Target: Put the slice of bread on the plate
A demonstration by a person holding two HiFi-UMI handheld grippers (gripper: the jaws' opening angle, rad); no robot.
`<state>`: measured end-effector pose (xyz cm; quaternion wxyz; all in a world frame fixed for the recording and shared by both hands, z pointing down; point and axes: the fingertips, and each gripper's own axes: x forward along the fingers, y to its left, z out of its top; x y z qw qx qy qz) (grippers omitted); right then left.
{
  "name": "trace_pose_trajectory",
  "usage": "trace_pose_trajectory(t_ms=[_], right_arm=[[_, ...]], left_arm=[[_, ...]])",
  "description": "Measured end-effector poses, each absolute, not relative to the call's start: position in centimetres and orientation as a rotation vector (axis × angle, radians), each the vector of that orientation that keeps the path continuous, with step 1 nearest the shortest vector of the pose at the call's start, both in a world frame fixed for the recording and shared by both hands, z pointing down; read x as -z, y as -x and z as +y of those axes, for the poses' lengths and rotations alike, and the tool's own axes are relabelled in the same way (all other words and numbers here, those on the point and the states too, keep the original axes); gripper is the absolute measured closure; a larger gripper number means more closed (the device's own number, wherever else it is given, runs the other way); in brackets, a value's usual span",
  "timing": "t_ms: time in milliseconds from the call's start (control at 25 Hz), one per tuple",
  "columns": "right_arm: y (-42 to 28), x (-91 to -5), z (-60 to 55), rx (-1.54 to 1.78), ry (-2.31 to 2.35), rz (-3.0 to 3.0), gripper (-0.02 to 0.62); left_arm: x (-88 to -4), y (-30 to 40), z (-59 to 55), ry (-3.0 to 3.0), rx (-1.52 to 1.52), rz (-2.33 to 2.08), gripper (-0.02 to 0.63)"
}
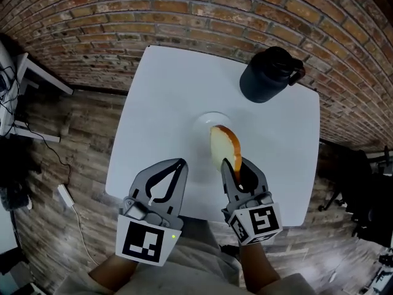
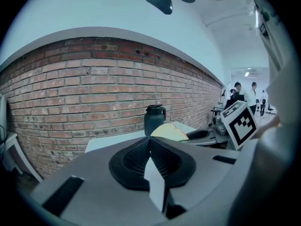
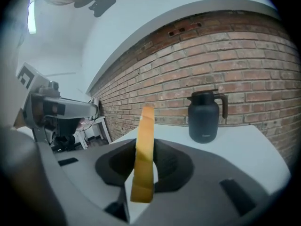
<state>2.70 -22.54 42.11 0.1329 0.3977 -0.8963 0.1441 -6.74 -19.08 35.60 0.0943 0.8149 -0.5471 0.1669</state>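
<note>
One dark thermal jug (image 1: 270, 75) stands at the far corner of the white surface (image 1: 159, 91), well apart from the white plate (image 1: 202, 120), with a brick wall (image 1: 184, 11) behind. The slice of bread (image 1: 224, 145), pale with a golden crust, stands on edge over the plate's near side, pinched by the right tongs (image 1: 231, 166). The left tongs (image 1: 180, 163) hang beside, closed and empty.

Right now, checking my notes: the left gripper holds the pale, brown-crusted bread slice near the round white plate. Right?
Wrong gripper: the right gripper holds the pale, brown-crusted bread slice near the round white plate, as the right gripper view shows.
</note>
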Motion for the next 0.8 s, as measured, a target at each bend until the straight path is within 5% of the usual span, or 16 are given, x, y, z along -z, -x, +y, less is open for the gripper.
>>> trace_pose_trajectory(t_ms=[800], right_arm=[[-0.1, -48.0, -26.7, -0.733, -0.832, -2.628, 0.502]], left_arm=[[-39.4, 5.3, -22.3, -2.316, -0.599, -1.635, 0.595]])
